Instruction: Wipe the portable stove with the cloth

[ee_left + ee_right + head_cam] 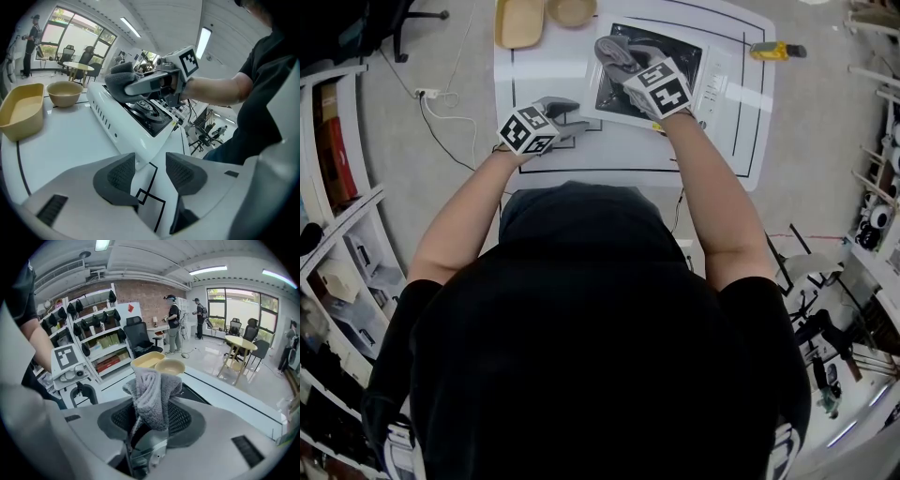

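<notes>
The right gripper [152, 420] was clamped on a bunched, fluffy grey cloth [614, 47] over the far left of the portable stove's [717, 84] glossy black top. The left gripper [150, 176], jaws apart, sat at the stove's near left corner with nothing pinched. Wiping seemed under way, with the smooth white casing and the control panel at the right probably yet to be wiped.

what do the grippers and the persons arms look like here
The left gripper and right gripper have pale grey bodies and dark grey jaws with dimpled pads. Each carries a white cube printed with black square markers. No cables show on them. The person wears a black short-sleeved top.
</notes>
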The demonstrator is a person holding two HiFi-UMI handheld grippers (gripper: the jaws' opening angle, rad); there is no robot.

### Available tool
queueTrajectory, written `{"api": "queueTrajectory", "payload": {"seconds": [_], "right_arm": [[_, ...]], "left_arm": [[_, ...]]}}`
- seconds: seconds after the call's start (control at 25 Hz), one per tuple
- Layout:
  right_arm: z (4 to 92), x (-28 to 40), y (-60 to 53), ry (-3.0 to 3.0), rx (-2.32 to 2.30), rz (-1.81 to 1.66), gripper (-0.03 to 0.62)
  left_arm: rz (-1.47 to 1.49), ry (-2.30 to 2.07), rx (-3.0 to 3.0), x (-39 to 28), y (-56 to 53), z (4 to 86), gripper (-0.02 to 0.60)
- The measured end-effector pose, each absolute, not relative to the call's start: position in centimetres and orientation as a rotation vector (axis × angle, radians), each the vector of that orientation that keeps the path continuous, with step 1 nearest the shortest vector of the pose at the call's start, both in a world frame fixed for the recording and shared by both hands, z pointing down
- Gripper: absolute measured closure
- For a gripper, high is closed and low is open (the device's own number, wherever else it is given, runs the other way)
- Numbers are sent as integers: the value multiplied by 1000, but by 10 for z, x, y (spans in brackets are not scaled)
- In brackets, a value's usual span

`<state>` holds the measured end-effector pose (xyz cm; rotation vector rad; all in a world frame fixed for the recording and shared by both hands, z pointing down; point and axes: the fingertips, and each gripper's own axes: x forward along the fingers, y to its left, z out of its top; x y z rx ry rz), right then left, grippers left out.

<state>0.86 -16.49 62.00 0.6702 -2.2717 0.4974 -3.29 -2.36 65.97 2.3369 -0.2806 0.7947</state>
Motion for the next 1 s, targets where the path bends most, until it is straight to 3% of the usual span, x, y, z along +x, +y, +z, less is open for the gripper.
{"api": "queueTrajectory", "payload": {"seconds": [0.52, 1.0], "right_arm": [[619, 36, -217, -2298, 855, 621, 413], [624, 105, -235, -2232, 1047, 736, 413]], "left_arm": [[789, -290, 2330, -33, -25, 661, 368], [786, -292, 2320, -33, -27, 665, 379]]}}
